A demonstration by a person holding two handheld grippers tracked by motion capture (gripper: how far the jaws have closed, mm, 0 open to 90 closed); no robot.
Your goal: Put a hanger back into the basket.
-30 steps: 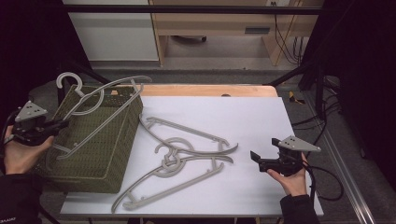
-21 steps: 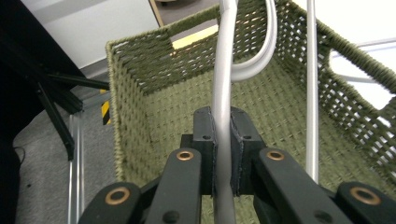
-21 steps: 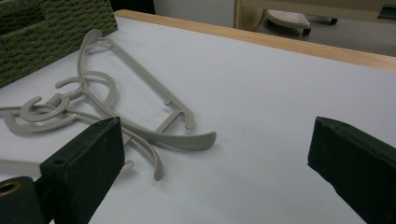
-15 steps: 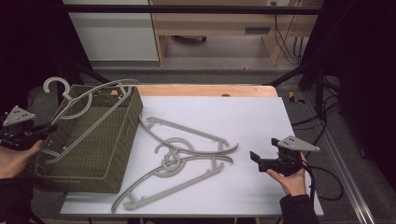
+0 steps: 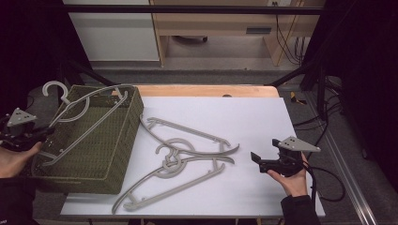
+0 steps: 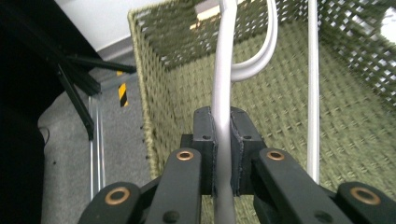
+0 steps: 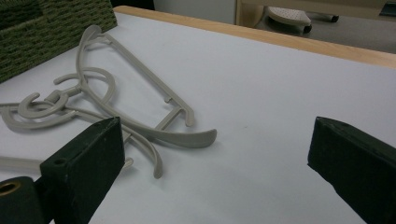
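Over at the table's left edge the left gripper (image 5: 40, 134) is clamped tight on the thin bar of a grey hanger (image 5: 84, 115) that lies tilted across the green woven basket (image 5: 110, 154), hook poking out past the far left corner. Two more hangers (image 5: 187, 154) lie crossed on the white tabletop (image 5: 253, 117) just beside the basket, while the right gripper (image 5: 256, 159) rests near them with its jaws spread wide, holding nothing
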